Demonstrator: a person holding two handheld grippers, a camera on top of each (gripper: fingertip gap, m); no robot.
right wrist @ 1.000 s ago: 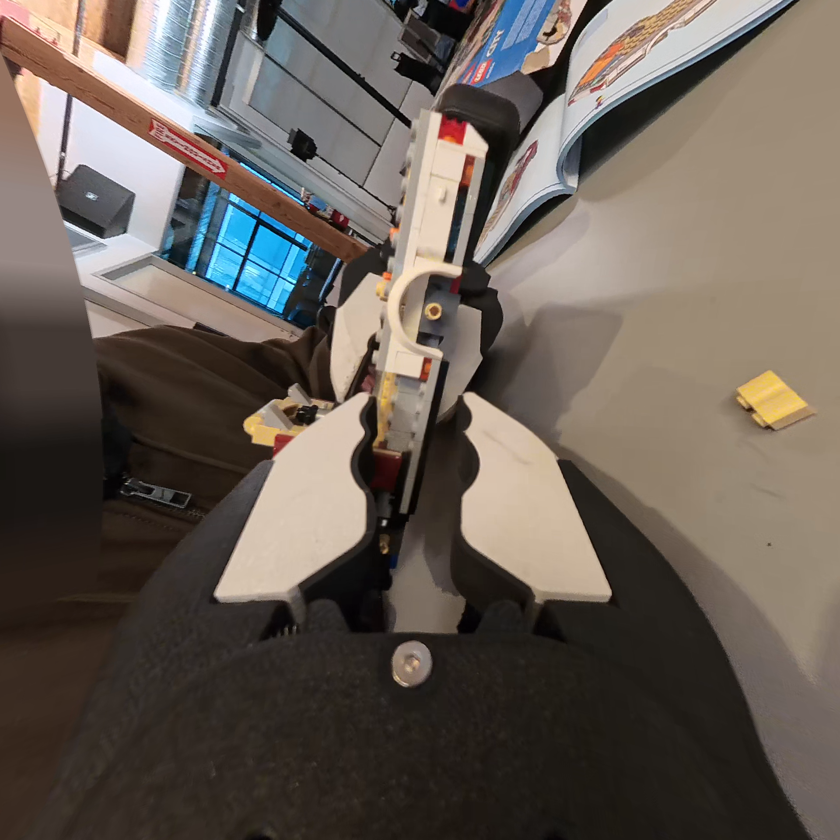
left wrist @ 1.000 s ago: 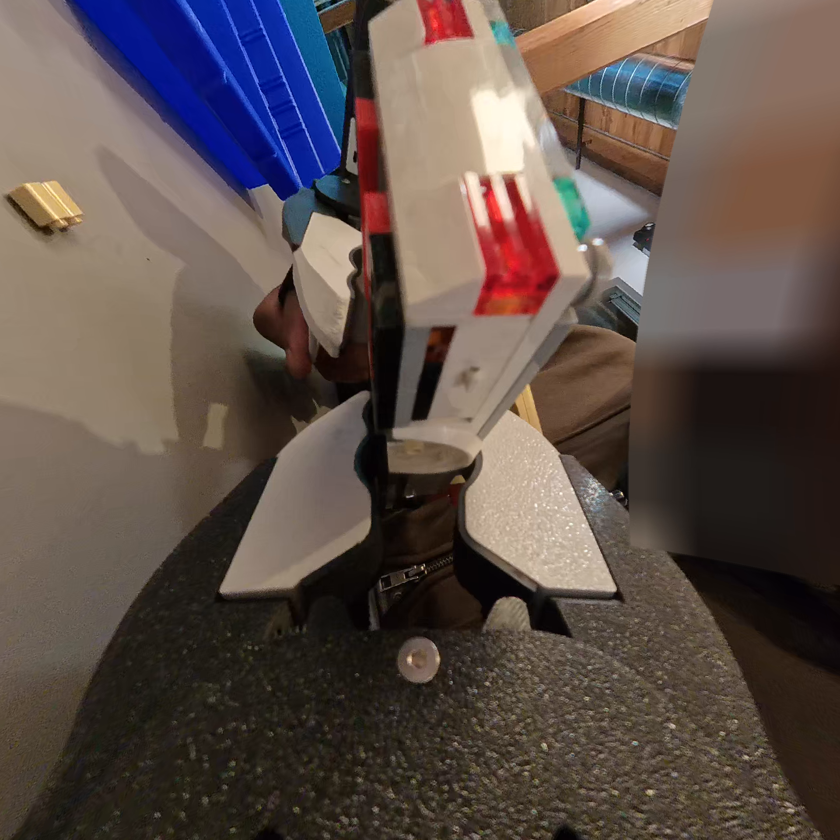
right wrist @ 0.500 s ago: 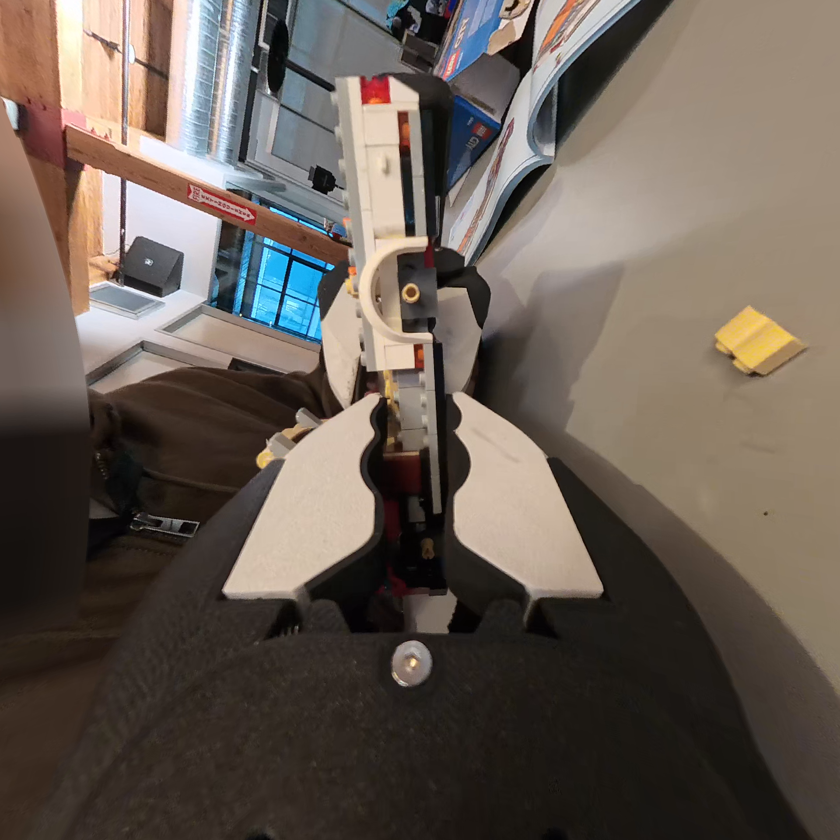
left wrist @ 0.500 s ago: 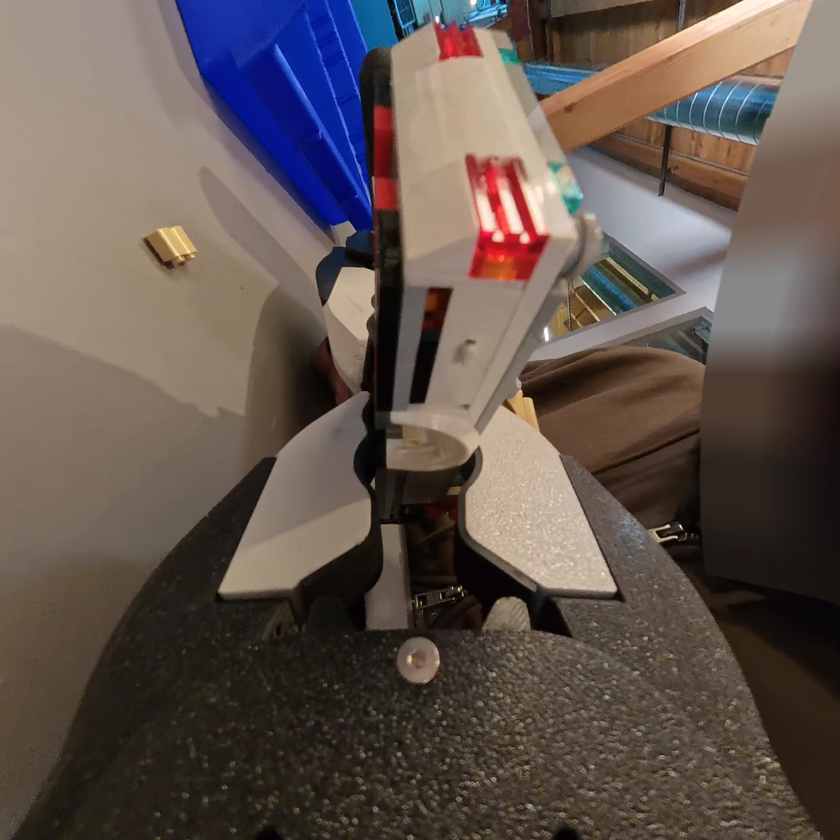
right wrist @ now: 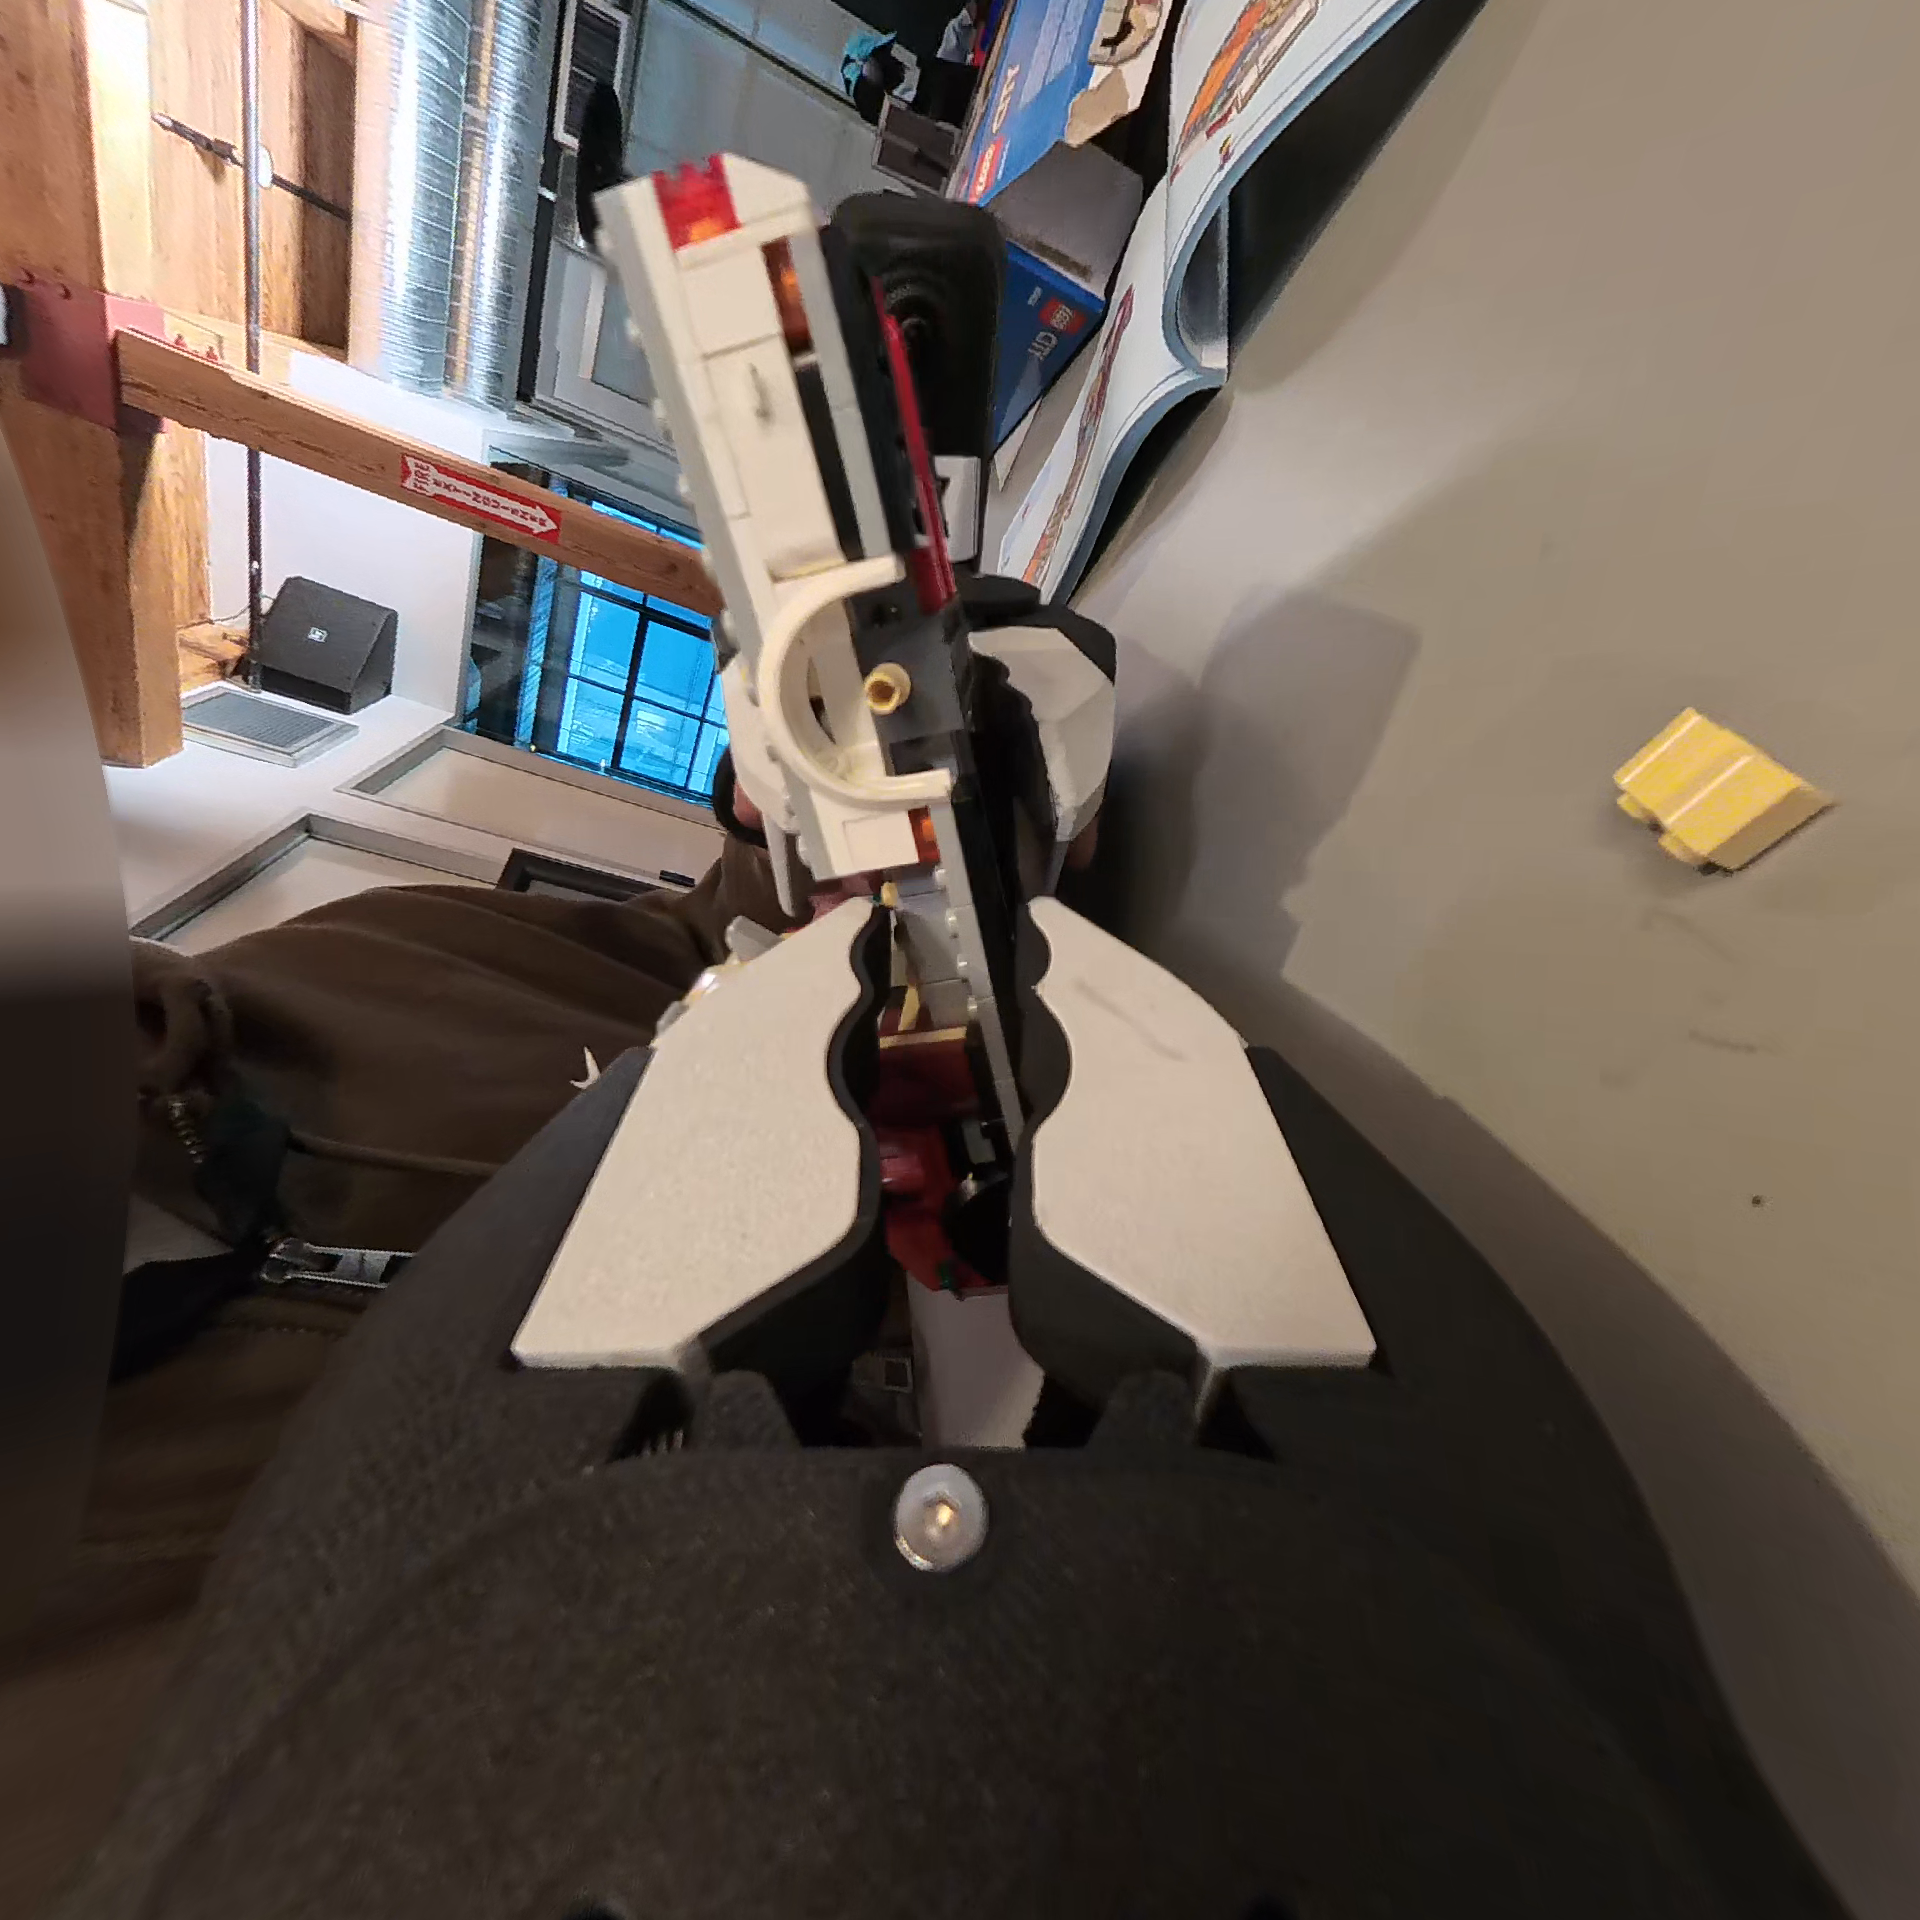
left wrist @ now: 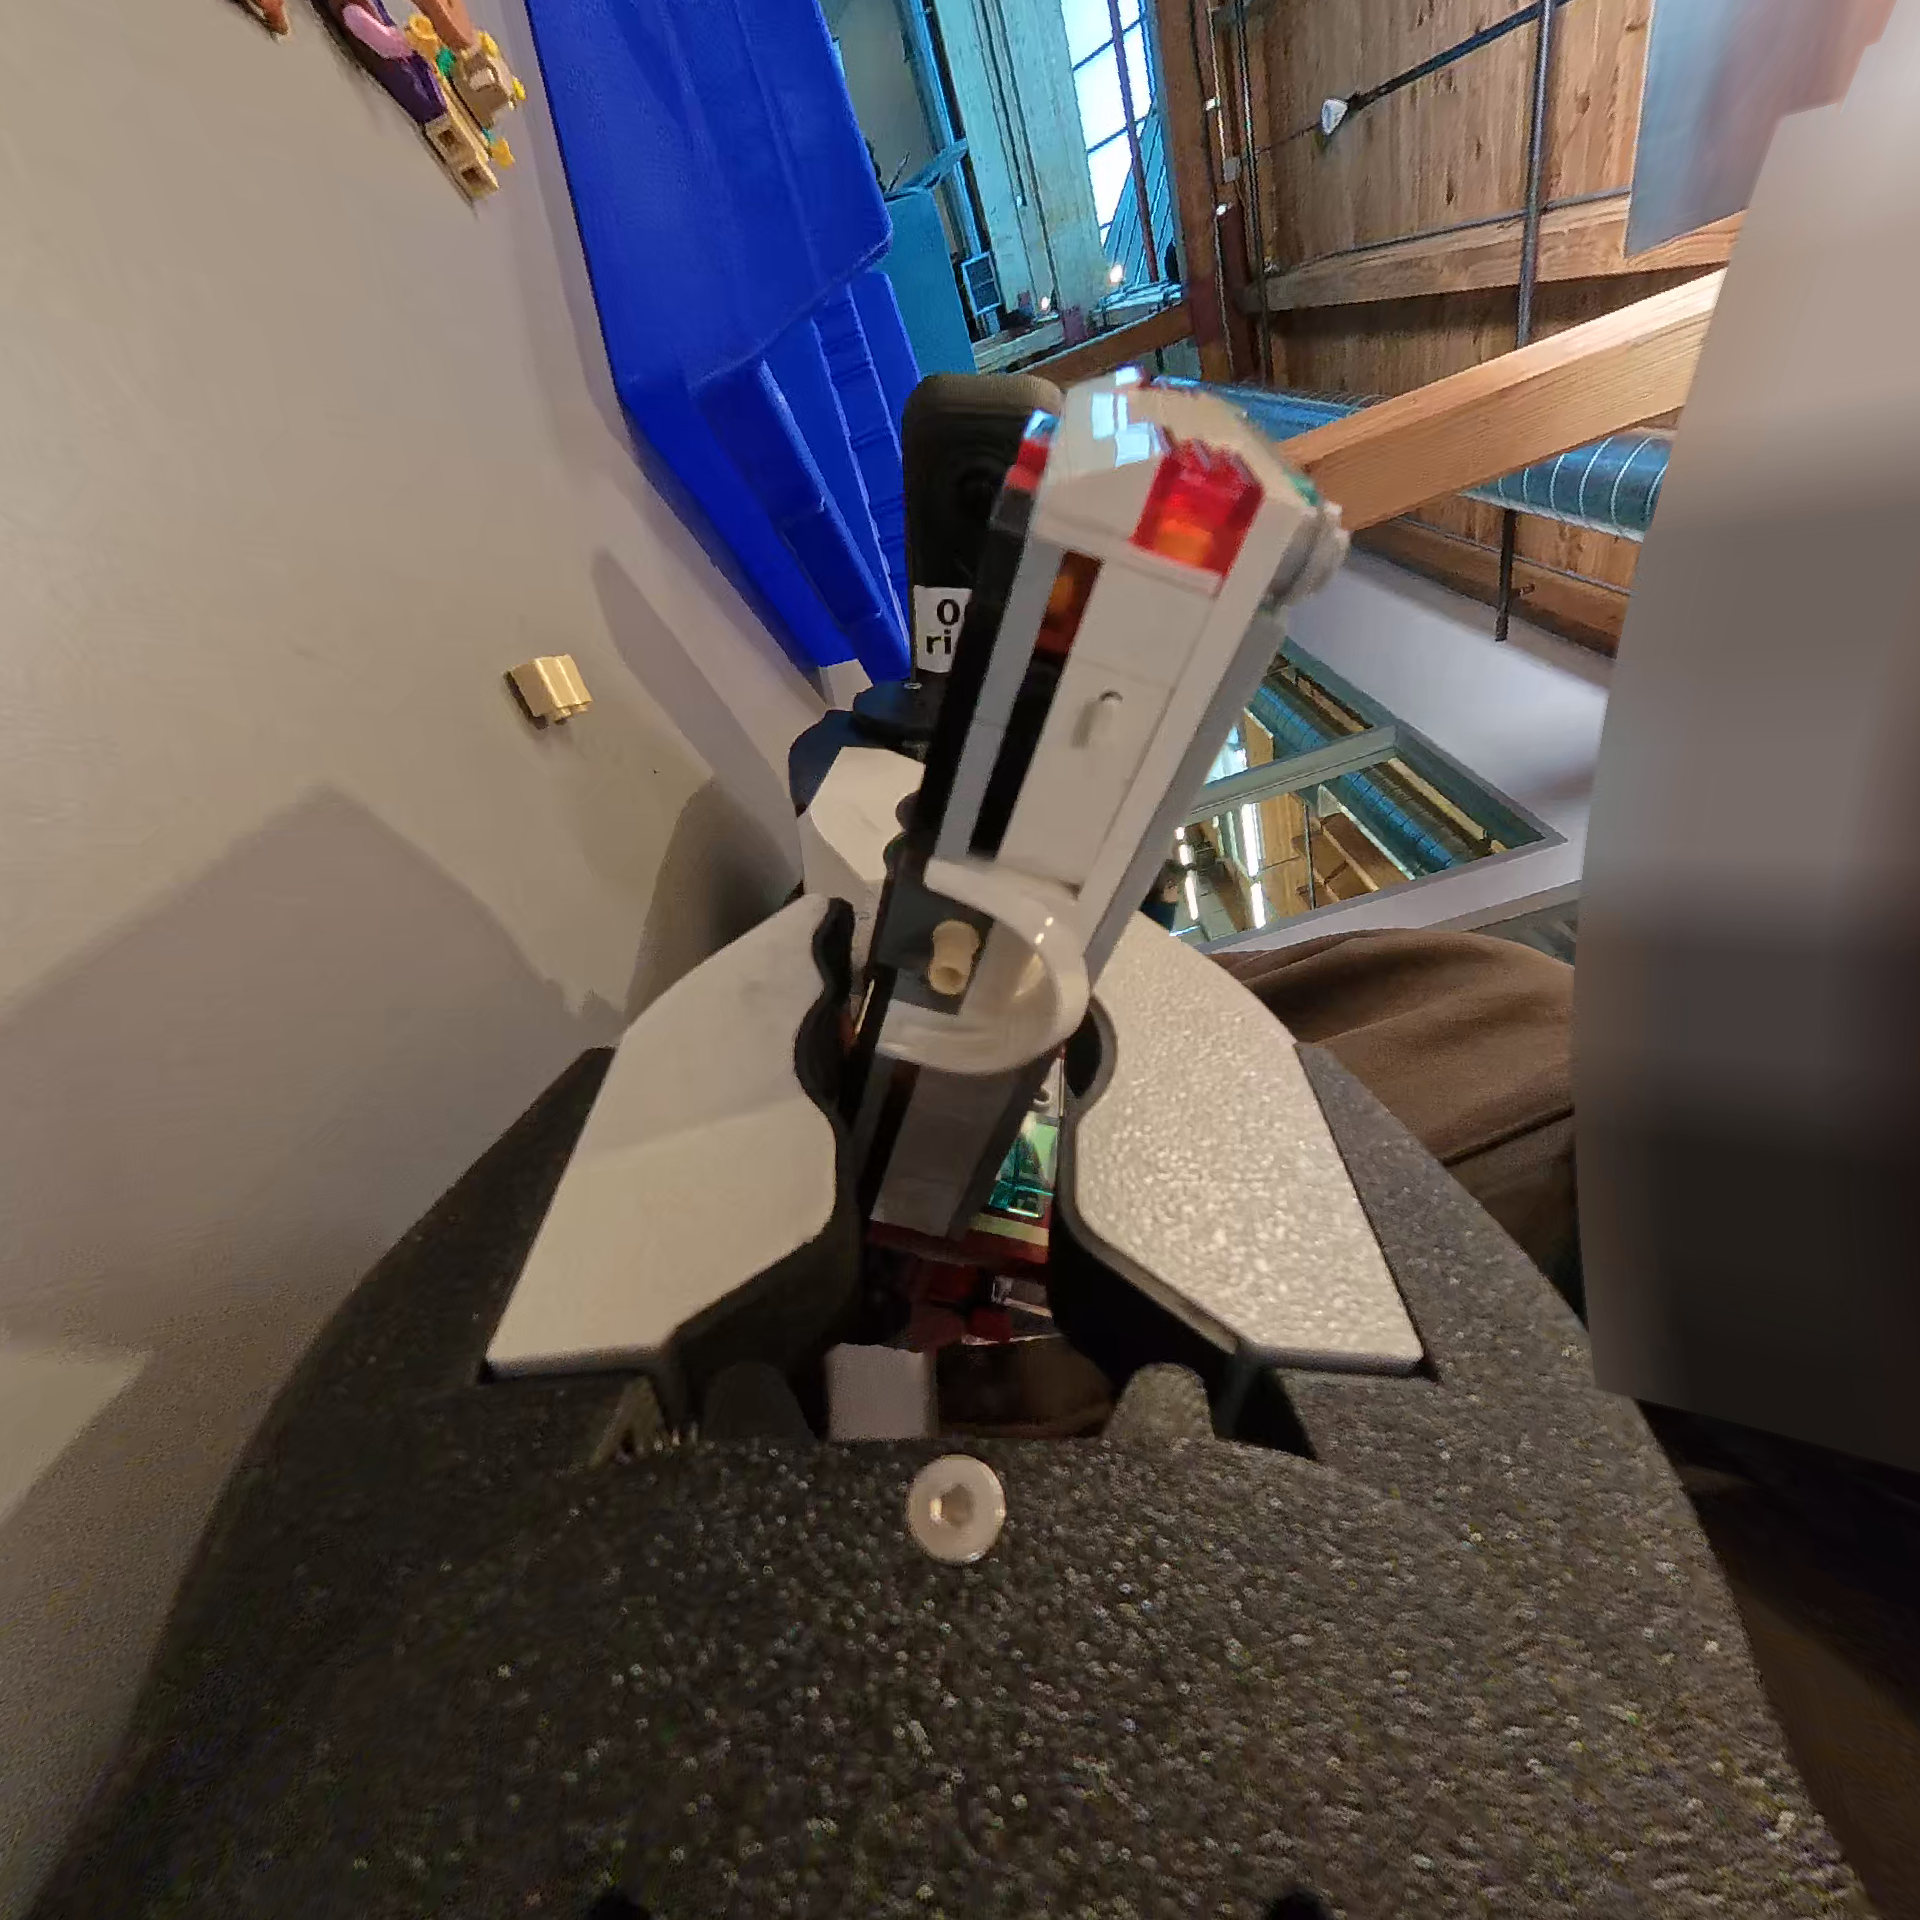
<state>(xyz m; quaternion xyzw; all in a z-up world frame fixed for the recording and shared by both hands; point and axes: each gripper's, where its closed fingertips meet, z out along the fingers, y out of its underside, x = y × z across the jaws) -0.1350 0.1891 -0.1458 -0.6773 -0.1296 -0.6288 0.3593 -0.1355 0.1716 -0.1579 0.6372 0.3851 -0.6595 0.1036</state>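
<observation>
A white toy-brick vehicle (left wrist: 1122, 665) with clear red bricks, a black base plate and a white wheel arch is held up in the air between my two grippers. My left gripper (left wrist: 966, 925) is open. The vehicle's end leans between its fingers, and a dark gap shows beside the right pad (left wrist: 1164, 1143). My right gripper (right wrist: 951, 904) is shut on the other end of the vehicle (right wrist: 769, 436), with its pads against the black plate and the grey bricks. Each view shows the other gripper behind the vehicle: the right gripper's body (left wrist: 956, 478) and the left gripper's finger (right wrist: 1081, 707).
The grey table (right wrist: 1558, 416) bears a small tan brick (left wrist: 549, 689), which also shows in the right wrist view (right wrist: 1714, 790). There are blue bins (left wrist: 727, 260), small figures (left wrist: 457, 94), an open booklet (right wrist: 1143, 343) and a blue box (right wrist: 1039, 135). A person's brown jacket (right wrist: 416, 1018) is close behind. Left and right tips are no more than a few centimetres apart.
My left gripper's fingers have spread apart and the vehicle now leans to the right between them. My right gripper's fingers have closed in onto the vehicle. Both views have swung round.
</observation>
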